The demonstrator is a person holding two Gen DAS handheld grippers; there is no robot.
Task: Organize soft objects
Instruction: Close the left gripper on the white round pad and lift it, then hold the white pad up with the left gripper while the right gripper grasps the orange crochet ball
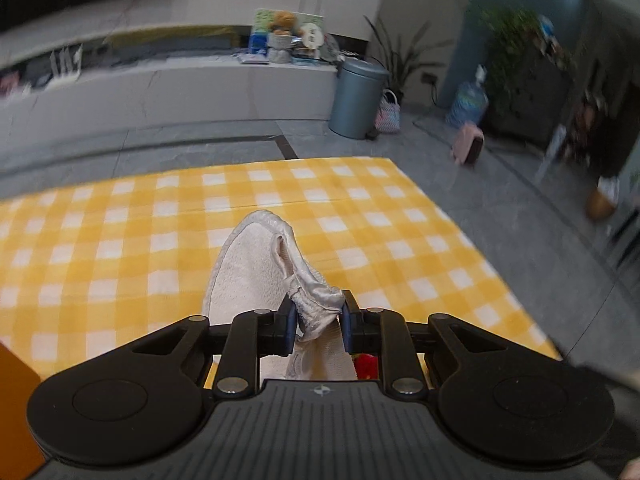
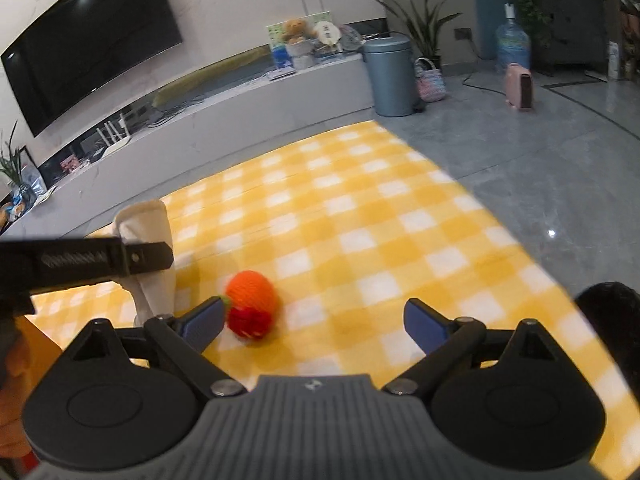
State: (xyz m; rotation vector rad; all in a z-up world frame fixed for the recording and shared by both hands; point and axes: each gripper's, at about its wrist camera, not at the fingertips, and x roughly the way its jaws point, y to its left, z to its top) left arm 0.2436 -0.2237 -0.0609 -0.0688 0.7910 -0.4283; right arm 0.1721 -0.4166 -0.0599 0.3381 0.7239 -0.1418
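Here the left wrist view showed what the right could only glimpse from the side — the left gripper (image 1: 319, 322) clenched on a white slipper (image 1: 256, 268), its blue pads pinching the bunched satin edge at the slipper's opening, with the sole standing up over the yellow checked cloth (image 1: 120, 240). Low between the fingers a scrap of red (image 1: 366, 366) peeked out, too little to say what it was. An orange surface (image 1: 16, 400) cut the left corner, not clear enough to name.

In the right wrist view the same slipper (image 2: 150, 232) hung at the left edge behind the other tool's black finger (image 2: 100, 258), lifted off the cloth (image 2: 360, 240). Further right, a crocheted orange-and-red soft toy (image 2: 251, 308) lay on the cloth just beside the right gripper's left pad (image 2: 204, 322); whether they touched I could not tell. The right gripper (image 2: 312, 324) stood released — jaws wide apart and nothing between them.

Only this view showed the television (image 2: 88, 40) on the wall. The grey bin (image 2: 390, 76) stood on the floor beyond the cloth with its lid shut, contents hidden.
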